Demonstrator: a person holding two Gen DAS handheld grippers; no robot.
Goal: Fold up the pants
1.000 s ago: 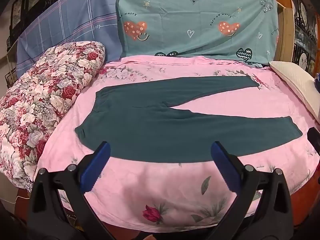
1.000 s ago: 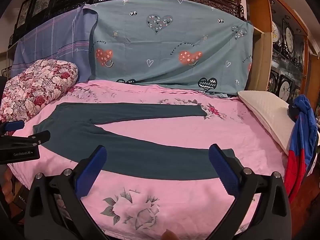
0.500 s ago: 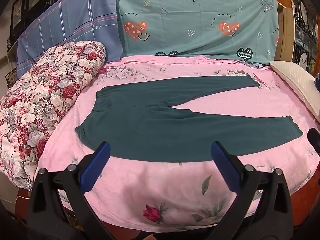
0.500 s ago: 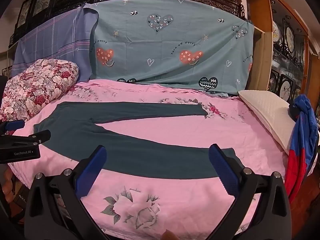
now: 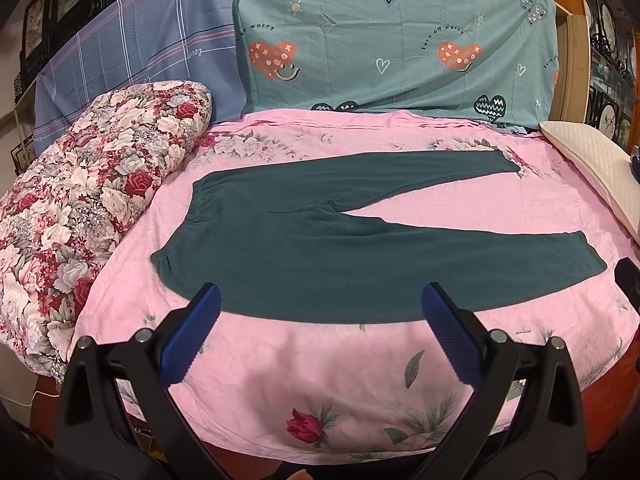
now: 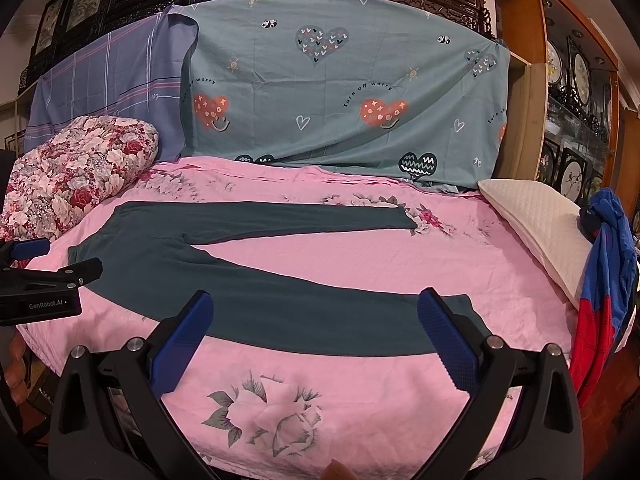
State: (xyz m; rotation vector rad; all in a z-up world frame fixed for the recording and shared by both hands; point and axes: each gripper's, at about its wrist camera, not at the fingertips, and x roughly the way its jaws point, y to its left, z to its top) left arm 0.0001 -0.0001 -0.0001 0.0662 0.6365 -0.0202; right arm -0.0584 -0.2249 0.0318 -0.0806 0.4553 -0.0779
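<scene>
Dark teal pants (image 5: 320,248) lie flat on the pink bed sheet (image 5: 320,368), waistband to the left, both legs spread apart toward the right. They also show in the right wrist view (image 6: 256,292). My left gripper (image 5: 320,304) is open and empty, hovering over the near edge of the pants near the waist and thigh. My right gripper (image 6: 312,312) is open and empty above the near leg, close to its cuff. The left gripper's side (image 6: 44,284) shows at the left edge of the right wrist view.
A folded floral quilt (image 5: 88,200) lies left of the waistband. A white pillow (image 6: 536,232) lies at the right end. Red and blue clothing (image 6: 604,300) hangs at the right. Teal and blue sheets (image 5: 380,40) drape behind the bed.
Almost nothing has changed. Both gripper views have shifted only slightly, and the pants lie as before.
</scene>
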